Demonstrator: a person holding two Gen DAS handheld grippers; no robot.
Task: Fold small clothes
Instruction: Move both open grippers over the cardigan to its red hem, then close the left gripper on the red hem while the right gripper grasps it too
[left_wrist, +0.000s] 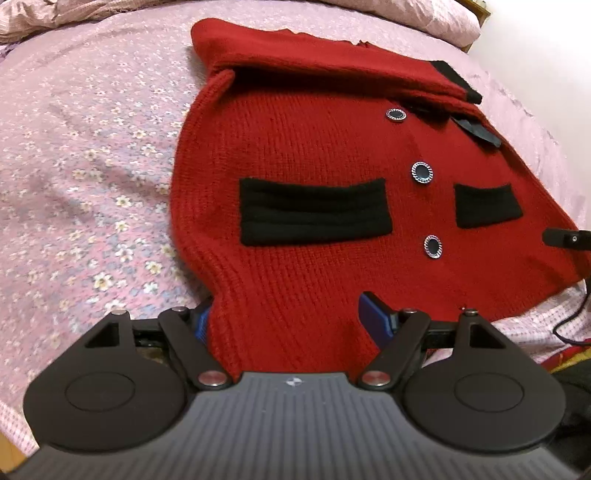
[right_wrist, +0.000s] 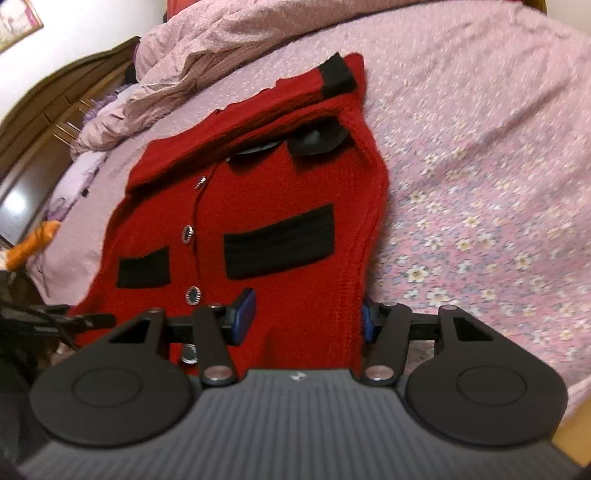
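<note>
A small red knit cardigan with black pocket bands and round buttons lies on the bed, its sleeves folded across the top. My left gripper has its jaws apart on either side of the hem's left corner, and the knit bunches up between the blue pads. My right gripper stands the same way at the hem's right corner of the cardigan, the fabric rising between its pads. Whether either grips the fabric is unclear.
A pink floral bedsheet covers the bed. A crumpled pink duvet lies at the head end, with a wooden headboard beyond. A black cable lies by the bed's near edge.
</note>
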